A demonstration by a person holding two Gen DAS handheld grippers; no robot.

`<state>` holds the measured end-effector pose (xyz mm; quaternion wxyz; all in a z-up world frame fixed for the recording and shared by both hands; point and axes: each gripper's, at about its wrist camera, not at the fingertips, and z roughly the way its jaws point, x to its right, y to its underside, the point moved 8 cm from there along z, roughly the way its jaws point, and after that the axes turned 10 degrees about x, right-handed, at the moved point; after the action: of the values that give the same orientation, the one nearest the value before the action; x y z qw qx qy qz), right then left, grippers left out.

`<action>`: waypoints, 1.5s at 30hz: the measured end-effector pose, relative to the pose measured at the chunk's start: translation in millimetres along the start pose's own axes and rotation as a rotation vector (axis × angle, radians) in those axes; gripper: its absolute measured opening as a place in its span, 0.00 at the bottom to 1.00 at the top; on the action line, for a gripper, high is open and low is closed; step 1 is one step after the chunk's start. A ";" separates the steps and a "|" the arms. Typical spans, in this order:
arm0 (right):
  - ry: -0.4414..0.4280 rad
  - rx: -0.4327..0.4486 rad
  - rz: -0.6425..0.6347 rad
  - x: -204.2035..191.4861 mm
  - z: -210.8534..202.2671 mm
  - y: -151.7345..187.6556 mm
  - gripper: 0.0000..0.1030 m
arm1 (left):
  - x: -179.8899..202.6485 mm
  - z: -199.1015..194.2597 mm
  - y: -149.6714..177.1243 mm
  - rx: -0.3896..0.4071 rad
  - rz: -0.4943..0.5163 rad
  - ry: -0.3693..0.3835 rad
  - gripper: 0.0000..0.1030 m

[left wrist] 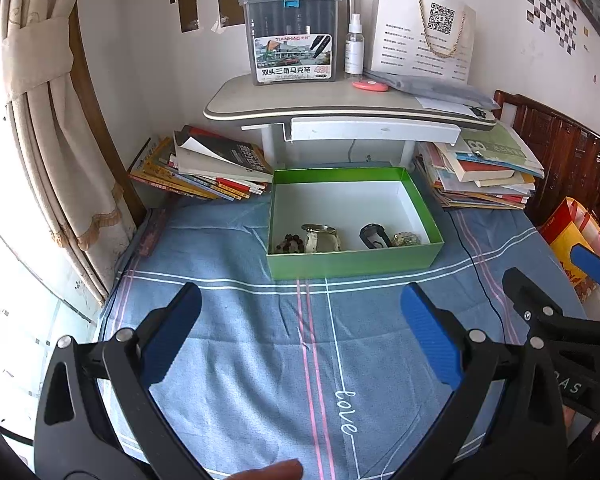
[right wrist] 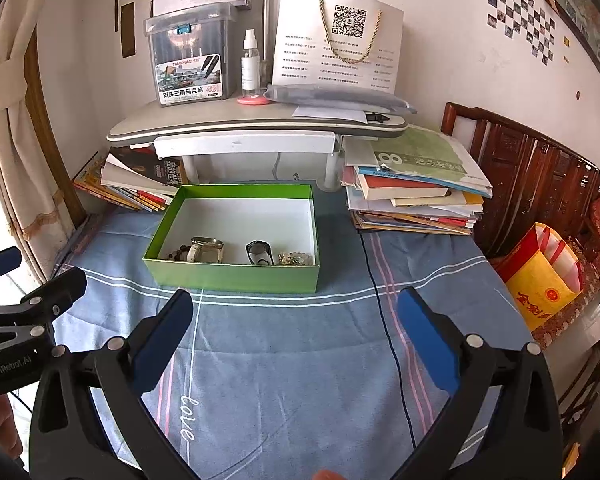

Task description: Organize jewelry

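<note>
here, blue striped bedsheet [left wrist: 260, 360], green box [left wrist: 352, 260], small desk [left wrist: 340, 108]

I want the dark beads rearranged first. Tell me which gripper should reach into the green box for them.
Left. The dark bead bracelet lies at the green box's left end, nearer the open left gripper. The right gripper, also open, sits further right.
</note>
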<state>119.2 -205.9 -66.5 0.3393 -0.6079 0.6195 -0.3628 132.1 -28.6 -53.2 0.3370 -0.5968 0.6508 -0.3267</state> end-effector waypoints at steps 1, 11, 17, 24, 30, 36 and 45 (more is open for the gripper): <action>0.003 0.002 0.001 0.2 -0.4 -0.1 0.97 | 0.0 -0.3 0.1 0.000 0.002 0.001 0.96; 0.002 0.018 0.002 -1.2 -3.8 -3.5 0.97 | -2.4 0.6 4.1 -0.009 0.008 -0.007 0.96; 0.000 0.019 0.001 -0.4 -3.1 -3.8 0.97 | -1.1 0.0 4.2 -0.009 0.006 -0.010 0.96; 0.009 0.018 0.010 -1.0 -4.9 -2.5 0.97 | -2.2 0.9 5.1 -0.010 0.012 -0.002 0.96; 0.010 0.018 0.011 -1.1 -4.9 -2.5 0.97 | -2.2 0.9 4.6 -0.009 0.015 0.001 0.96; 0.012 0.018 0.012 -1.5 -5.2 -2.3 0.97 | -2.5 1.1 4.9 -0.009 0.017 0.003 0.96; 0.010 0.018 0.011 -0.8 -4.4 -2.8 0.97 | -1.5 0.0 7.9 -0.012 0.016 0.005 0.96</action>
<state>116.8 -204.9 -61.9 0.3436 -0.5996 0.6212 -0.3694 127.7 -26.5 -59.7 0.3345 -0.5927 0.6584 -0.3214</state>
